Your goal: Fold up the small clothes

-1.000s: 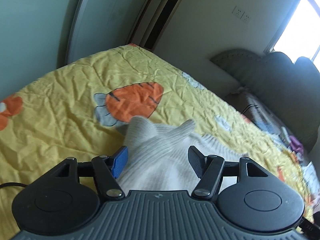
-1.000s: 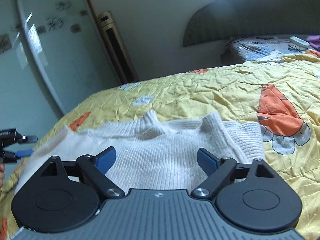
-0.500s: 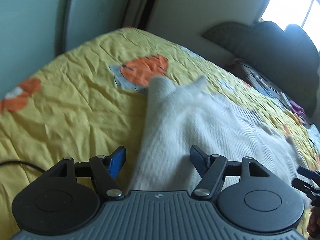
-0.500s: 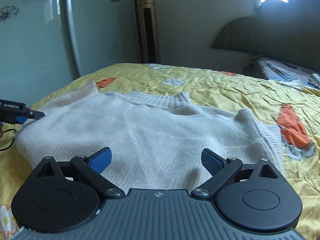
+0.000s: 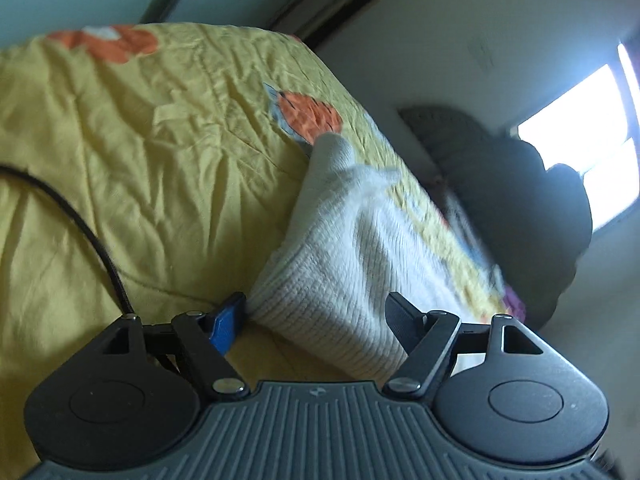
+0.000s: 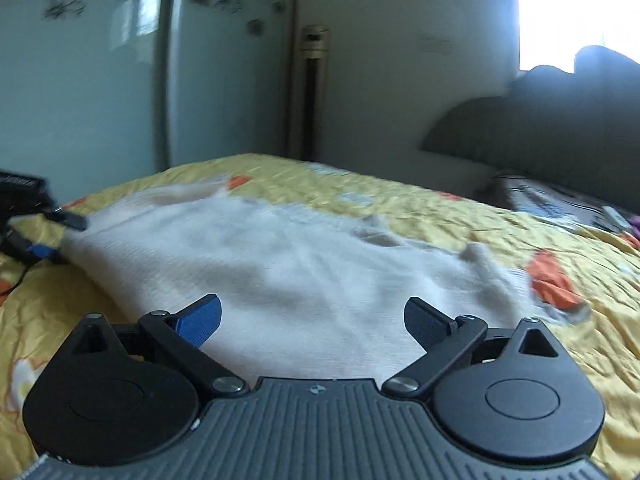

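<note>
A small white ribbed knit sweater lies spread on the yellow bedspread. In the left wrist view its ribbed hem corner lies between the wide-apart jaws of my left gripper, which is open. My right gripper is open too, low over the sweater's near edge, with the cloth between and under its jaws. The left gripper's tips show at the sweater's far left edge in the right wrist view.
The bedspread has orange carrot prints. A black cable runs over it on the left. A dark headboard and pillows are at the right. A wardrobe and floor-standing air conditioner stand behind the bed.
Both grippers have dropped lower and closer to the sweater's edges. The left gripper has swung so the hem corner now sits between its jaws. Both stay open.
</note>
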### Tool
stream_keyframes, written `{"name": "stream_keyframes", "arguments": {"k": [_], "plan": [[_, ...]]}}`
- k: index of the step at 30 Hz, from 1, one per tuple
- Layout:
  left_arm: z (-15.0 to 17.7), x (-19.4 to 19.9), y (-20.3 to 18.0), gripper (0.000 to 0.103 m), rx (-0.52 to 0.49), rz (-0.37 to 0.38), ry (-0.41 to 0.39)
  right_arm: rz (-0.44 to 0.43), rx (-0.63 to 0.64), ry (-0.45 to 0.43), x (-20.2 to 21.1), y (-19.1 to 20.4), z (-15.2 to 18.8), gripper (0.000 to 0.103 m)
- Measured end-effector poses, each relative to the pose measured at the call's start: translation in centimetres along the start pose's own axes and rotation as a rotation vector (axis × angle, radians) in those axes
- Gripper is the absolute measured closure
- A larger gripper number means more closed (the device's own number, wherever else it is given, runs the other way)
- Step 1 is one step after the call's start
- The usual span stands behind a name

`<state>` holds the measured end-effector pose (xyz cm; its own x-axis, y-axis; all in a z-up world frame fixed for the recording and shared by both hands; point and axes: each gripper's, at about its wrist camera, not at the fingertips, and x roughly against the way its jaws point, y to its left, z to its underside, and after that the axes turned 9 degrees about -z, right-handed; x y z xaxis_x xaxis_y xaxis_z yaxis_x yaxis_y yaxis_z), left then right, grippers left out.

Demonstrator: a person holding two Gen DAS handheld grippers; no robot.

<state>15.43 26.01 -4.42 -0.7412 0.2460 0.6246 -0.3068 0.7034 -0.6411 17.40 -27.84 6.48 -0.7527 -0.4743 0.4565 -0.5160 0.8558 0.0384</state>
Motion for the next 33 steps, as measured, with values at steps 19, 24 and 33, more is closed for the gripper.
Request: {"name": "stream_keyframes", "arguments": {"k": [19, 24, 33], "plan": [[-2.0, -5.2, -6.4, 0.022, -0.400, -0.314, -0.417, 0.191, -0.317, -0.121, -3.8, -13.5, 2.1, 0.009], [-2.7, -3.2, -6.9, 0.022, -0.487, -0.401, -0.510, 0.321, 0.052, -0.017, -4.0, -11.3, 0.3, 0.011], [-2.7, -4.2, -6.3, 0.022, -0.510, -0.342, -0.325, 0.331, 0.178, 0.157, -6.3, -7.8, 0.0, 0.008]]}}
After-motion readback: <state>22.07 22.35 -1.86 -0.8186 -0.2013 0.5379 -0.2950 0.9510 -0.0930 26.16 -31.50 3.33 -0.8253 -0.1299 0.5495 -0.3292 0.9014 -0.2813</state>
